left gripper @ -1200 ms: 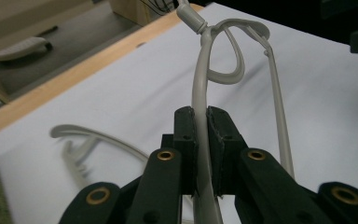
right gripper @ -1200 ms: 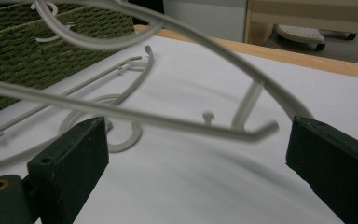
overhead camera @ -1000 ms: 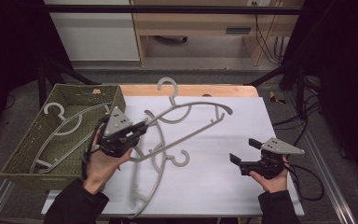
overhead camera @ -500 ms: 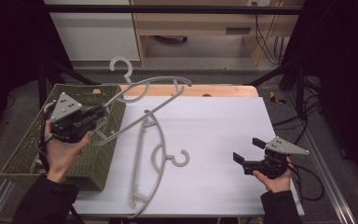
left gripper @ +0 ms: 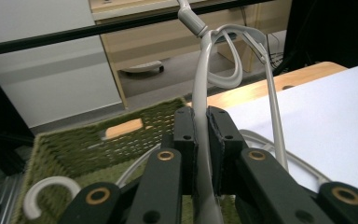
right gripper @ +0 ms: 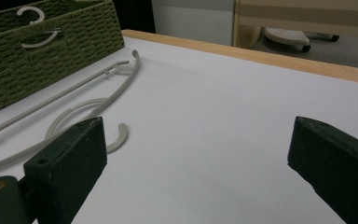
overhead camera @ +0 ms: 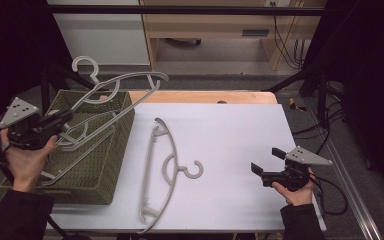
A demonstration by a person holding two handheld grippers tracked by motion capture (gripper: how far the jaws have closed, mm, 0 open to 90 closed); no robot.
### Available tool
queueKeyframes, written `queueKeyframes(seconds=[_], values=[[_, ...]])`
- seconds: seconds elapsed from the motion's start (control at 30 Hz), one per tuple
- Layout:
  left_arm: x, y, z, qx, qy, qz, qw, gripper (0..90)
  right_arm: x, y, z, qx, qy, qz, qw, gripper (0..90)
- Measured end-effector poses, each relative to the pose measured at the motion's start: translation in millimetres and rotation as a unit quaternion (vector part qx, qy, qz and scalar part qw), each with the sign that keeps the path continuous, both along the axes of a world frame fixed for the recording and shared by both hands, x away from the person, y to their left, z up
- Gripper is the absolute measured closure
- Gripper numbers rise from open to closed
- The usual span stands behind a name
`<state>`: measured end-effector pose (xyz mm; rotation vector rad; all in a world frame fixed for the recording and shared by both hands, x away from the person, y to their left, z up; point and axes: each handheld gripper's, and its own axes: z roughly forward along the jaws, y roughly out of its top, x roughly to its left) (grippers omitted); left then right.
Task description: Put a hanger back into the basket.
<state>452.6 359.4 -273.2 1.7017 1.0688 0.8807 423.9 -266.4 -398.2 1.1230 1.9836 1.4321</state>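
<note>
One grey hanger point(overhead camera: 111, 92) is clamped in the left gripper point(overhead camera: 55, 121), jaws closed tight on its thin arm, and hangs in the air over the green woven basket point(overhead camera: 111, 165) at the nine o'clock side of the desk point(overhead camera: 240, 130); its hook points toward twelve o'clock. At least one more hanger point(overhead camera: 80, 131) lies inside the basket already. A second loose hanger point(overhead camera: 161, 170) lies flat on the desk at about six o'clock, just beside the basket. The right gripper point(overhead camera: 265, 168) rests at four o'clock, jaws wide apart and empty. By my reckoning the work is about midway: the held hanger needs lowering in, then the desk one remains.
</note>
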Motion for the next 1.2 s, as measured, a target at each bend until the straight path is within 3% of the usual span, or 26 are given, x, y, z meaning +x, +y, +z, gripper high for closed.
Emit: queueKeyframes(seconds=[0.13, 0.53, 0.73, 1.2], values=[[1.5, 21.5, -6.8, 0.0, -0.002, 0.011, 0.9999, 82.5, 1.0, 0.4, -0.7, 0.002, 0.0, -0.003, 1.0, 4.7], [7.3, 57.1, -27.2, -0.006, 0.003, 0.031, 0.9995, 82.5, 1.1, -0.6, -0.7, 0.001, 0.0, -0.004, 1.0, 4.5], [1.1, 82.4, -35.7, -0.004, 0.003, 0.033, 0.9995, 82.4, 1.4, -0.7, -1.1, 0.001, 0.001, -0.005, 1.0, 4.4], [-7.9, 114.3, -50.7, -0.001, 0.02, 0.037, 0.9991, 82.4, 1.6, -0.4, -1.7, -0.004, 0.002, 0.0, 1.0, 4.4]])
